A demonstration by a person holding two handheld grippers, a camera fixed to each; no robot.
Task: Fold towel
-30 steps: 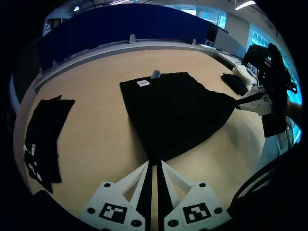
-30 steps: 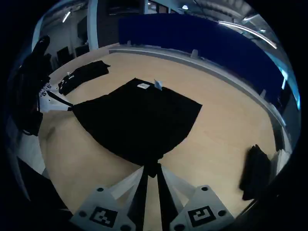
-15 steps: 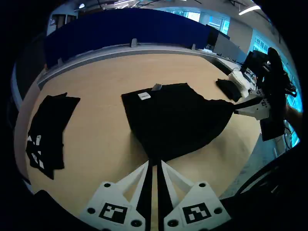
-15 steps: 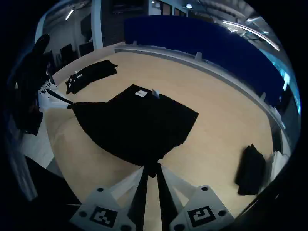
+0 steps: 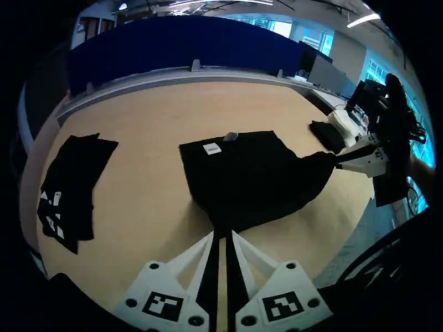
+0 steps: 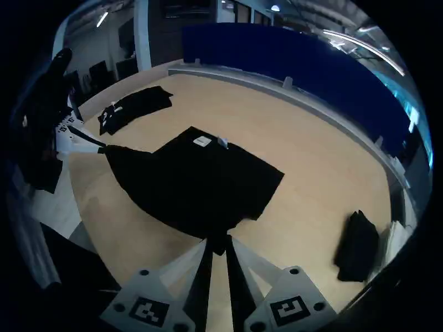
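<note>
A black towel (image 5: 249,171) with a white label (image 5: 211,148) lies spread on the wooden table (image 5: 149,127), its near edge lifted. My left gripper (image 5: 220,231) is shut on one near corner. In the left gripper view the right gripper (image 5: 339,157) at the right pinches the other near corner, which is pulled up taut. In the right gripper view the towel (image 6: 199,182) runs from my right gripper (image 6: 220,242), shut on its corner, across to the left gripper (image 6: 101,148) at the left.
A pile of black cloths (image 5: 69,188) lies at the table's left, also seen far back (image 6: 135,105). A folded black cloth (image 5: 328,135) sits near the right edge (image 6: 354,252). A blue partition (image 5: 183,44) lines the far side.
Both grippers have risen and drawn back with their corners. The towel's near edge has lifted higher, and the towel looks smaller and farther off.
</note>
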